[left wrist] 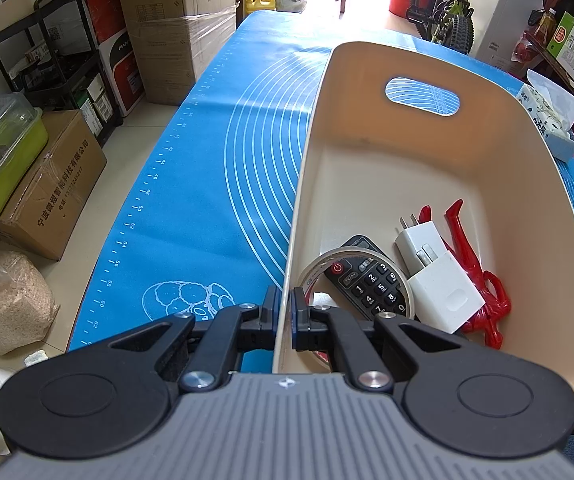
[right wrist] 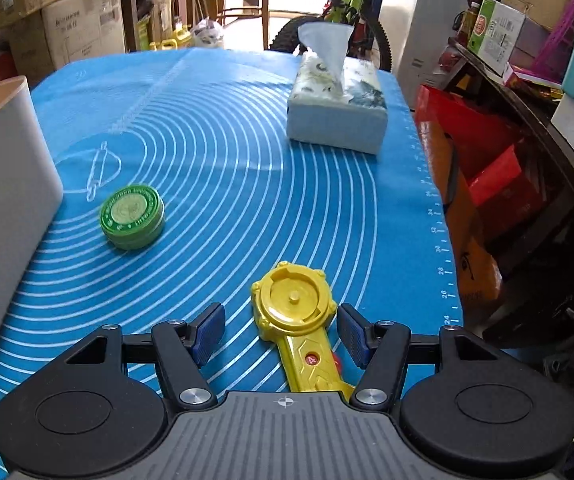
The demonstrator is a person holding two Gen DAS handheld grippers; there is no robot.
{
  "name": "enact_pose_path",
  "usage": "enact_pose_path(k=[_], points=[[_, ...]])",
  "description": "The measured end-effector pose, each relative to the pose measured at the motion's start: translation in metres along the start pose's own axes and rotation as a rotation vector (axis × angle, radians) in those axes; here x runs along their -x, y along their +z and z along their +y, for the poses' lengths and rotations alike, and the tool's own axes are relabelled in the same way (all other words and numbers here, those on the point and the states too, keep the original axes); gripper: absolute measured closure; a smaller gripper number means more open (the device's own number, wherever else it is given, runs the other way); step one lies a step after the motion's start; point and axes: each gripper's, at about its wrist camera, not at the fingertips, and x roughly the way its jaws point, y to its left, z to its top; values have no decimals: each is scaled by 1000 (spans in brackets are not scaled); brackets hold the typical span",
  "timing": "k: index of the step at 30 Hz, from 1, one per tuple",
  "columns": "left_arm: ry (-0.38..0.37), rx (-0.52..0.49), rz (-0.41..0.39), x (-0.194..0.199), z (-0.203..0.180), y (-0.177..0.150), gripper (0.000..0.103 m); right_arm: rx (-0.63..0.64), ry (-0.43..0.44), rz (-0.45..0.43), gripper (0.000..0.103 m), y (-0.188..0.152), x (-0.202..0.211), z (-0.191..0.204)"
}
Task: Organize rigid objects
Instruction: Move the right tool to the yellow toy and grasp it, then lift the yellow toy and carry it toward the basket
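Here the left gripper (left wrist: 285, 312) has its 2 jaws pressed together on the near side wall of the cream bin (left wrist: 419, 168), one pad outside the wall and one inside, pinching the thin rim. Inside the bin, close to that pinch, lies a roll of clear tape (left wrist: 319, 268) over a black remote control (left wrist: 367, 280), with 2 white plug adapters (left wrist: 431, 272) beside the remote and a red plastic piece (left wrist: 483, 280) against the far side of them. The bin stands on a blue baking mat (left wrist: 191, 200). The right gripper (right wrist: 281, 332) is spread wide, its blue pads (right wrist: 209, 330) on either side of a yellow toy launcher (right wrist: 295, 308) without touching it; the launcher's round head lies between the fingertips and its handle runs back under the gripper body. Beyond the launcher, toward the bin's grey outer wall (right wrist: 3, 184), sits a round green tin (right wrist: 132, 216). Farther back from the launcher stands a tissue box (right wrist: 339, 108).
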Motion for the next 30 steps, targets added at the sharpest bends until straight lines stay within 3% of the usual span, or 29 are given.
enact_pose_path(k=[7, 11, 23, 30], points=[[0, 0, 0, 0, 0, 0, 97, -67, 16, -17, 32, -3, -5, -10], [1, -1, 0, 0, 1, 0, 97, -63, 27, -44, 51, -6, -2, -9], [3, 2, 2, -1, -2, 1, 97, -34, -9, -100, 51, -9, 22, 4], [3, 2, 2, -1, -2, 1, 97, -60, 23, -183, 54, -2, 51, 7]])
